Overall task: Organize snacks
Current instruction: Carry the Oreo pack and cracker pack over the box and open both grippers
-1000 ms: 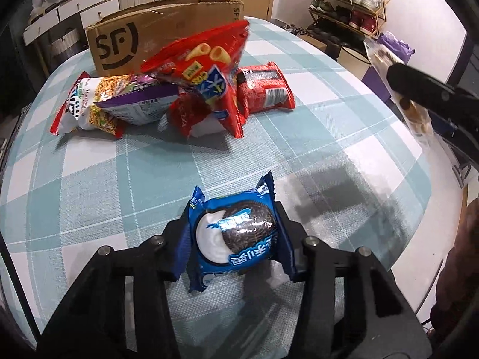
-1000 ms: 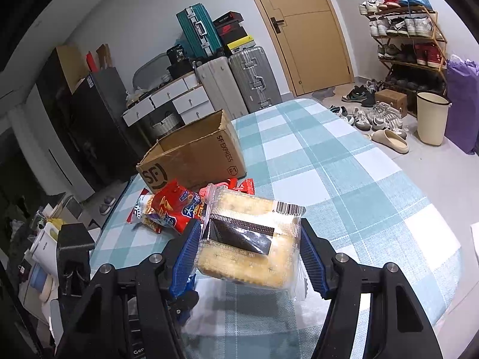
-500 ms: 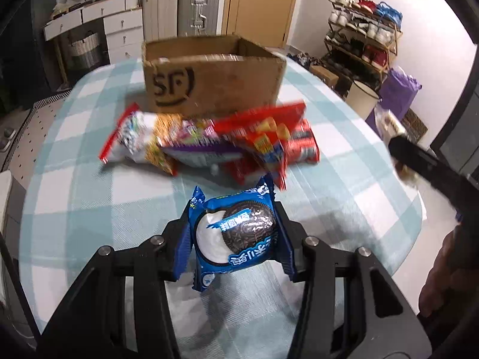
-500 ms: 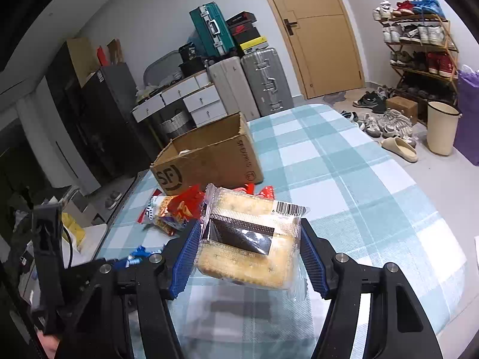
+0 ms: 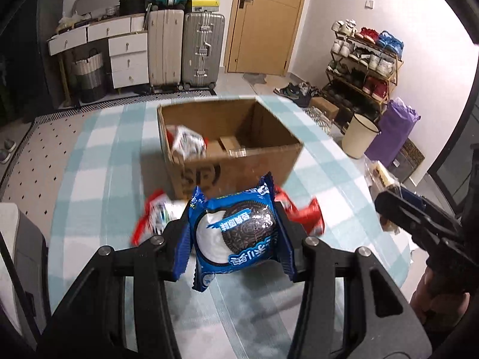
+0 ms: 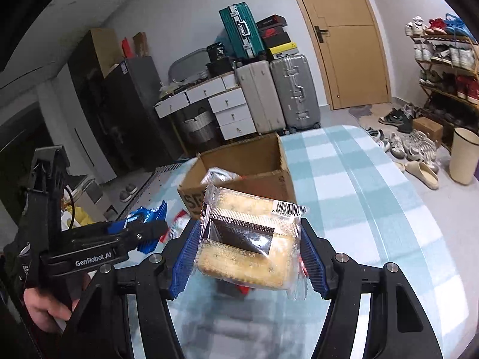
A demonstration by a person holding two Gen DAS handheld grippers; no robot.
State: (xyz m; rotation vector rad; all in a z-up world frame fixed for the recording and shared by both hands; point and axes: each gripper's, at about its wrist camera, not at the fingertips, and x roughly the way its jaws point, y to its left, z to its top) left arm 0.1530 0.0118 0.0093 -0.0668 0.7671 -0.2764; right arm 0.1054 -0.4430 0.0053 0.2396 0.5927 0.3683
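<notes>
My left claw (image 5: 235,239) clamps the blue cookie packet (image 5: 236,234); my right claw (image 6: 250,249) clamps the cracker packet (image 6: 250,243), both near the cardboard box (image 5: 230,146).

Blue cookie packet (image 5: 236,233) hides most of red snack bags (image 5: 302,215) behind it, blurred. Logo on cardboard box (image 5: 239,161) front blurred, partly covered. Box contents (image 5: 187,140) indistinct. Right hand-held gripper (image 5: 389,206) cut off at frame edge. Cracker packet (image 6: 250,239) label unreadable.
</notes>
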